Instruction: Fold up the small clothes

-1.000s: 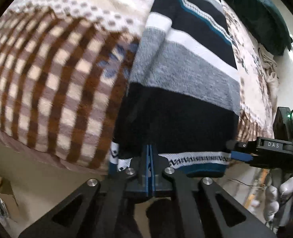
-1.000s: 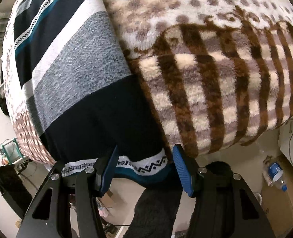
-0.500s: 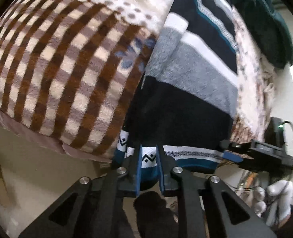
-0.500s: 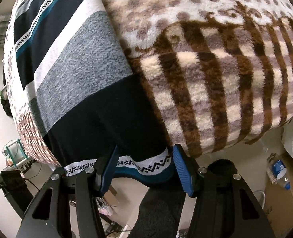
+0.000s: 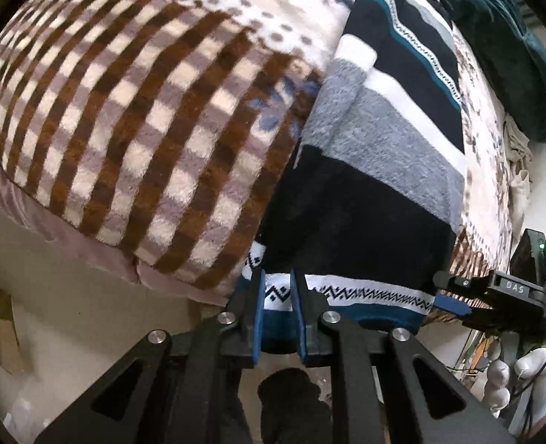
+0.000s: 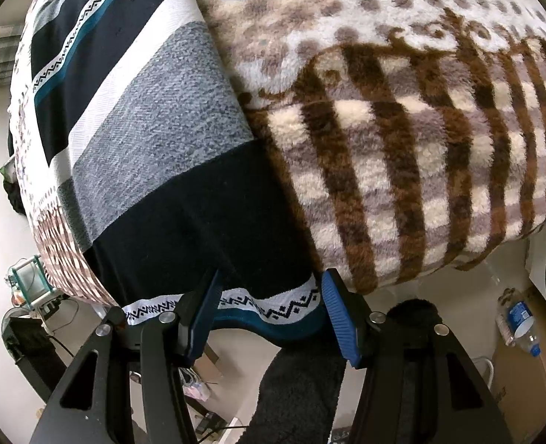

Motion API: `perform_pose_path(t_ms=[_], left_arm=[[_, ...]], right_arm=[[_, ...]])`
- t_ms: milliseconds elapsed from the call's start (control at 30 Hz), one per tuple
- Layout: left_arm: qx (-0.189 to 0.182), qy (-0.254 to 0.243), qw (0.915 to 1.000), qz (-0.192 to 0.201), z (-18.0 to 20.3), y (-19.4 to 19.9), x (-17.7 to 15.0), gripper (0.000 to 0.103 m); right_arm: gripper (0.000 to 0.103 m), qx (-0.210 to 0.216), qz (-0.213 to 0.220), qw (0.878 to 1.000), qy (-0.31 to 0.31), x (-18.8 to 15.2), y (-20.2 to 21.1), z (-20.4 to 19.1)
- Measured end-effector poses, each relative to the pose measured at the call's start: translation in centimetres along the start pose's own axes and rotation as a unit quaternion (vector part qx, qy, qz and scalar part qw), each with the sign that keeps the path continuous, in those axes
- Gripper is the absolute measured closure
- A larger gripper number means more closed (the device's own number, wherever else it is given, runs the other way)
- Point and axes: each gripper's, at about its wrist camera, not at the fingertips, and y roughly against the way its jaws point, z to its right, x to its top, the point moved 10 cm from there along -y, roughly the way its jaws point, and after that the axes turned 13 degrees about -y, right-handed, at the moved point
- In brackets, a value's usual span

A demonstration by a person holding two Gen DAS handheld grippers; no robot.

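Striped sweater [image 5: 380, 170] lies flat on blanket [image 5: 132, 118], hem at bed edge. Left gripper [image 5: 277, 307] narrow, pinching hem; right gripper [image 6: 269, 307] wide, straddling hem, not gripping. No fold made yet.

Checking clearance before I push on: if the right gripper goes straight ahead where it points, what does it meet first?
Most likely the striped knit sweater's white zigzag hem, already between the right gripper's open jaws; depth is unclear.
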Motion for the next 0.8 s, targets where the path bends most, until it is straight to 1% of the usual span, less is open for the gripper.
perform_pose_path(t_ms=[100, 167, 300, 400, 433, 500, 600, 800], left_arm=[[-0.016, -0.006, 0.9999, -0.004, 0.6, -0.6, 0.2, 0.091], [-0.032, 0.002, 0.9995, -0.007, 1.0, -1.0, 0.3, 0.091], [-0.023, 0.013, 0.9997, -0.004, 0.4, -0.7, 0.0, 0.091], [-0.012, 0.009, 0.9999, -0.002, 0.0, -0.5, -0.2, 0.091], [-0.017, 0.011, 0.9998, 0.002, 0.0, -0.3, -0.2, 0.091], [-0.046, 0.016, 0.9988, 0.008, 0.6, -0.2, -0.2, 0.091], [-0.065, 0.008, 0.9978, 0.011, 1.2, -0.3, -0.2, 0.090], [-0.071, -0.006, 0.9975, -0.008, 1.9, -2.3, -0.3, 0.090]], right_arm=[[0.044, -0.001, -0.002, 1.000, -0.005, 0.1, -0.2, 0.0], [0.044, 0.001, -0.004, 1.000, -0.006, 0.1, -0.3, -0.2], [0.044, 0.002, -0.005, 1.000, -0.001, -0.2, -0.4, -0.7], [0.044, 0.000, -0.004, 1.000, 0.004, -0.5, -0.6, -1.1], [0.044, -0.001, -0.004, 1.000, 0.004, -0.6, -0.7, -1.2], [0.044, 0.000, -0.005, 1.000, 0.001, -0.8, -0.9, -1.4], [0.044, 0.002, -0.005, 1.000, 0.004, -0.6, -0.7, -1.5], [0.044, 0.001, -0.004, 1.000, 0.009, -0.4, -0.5, -1.5]])
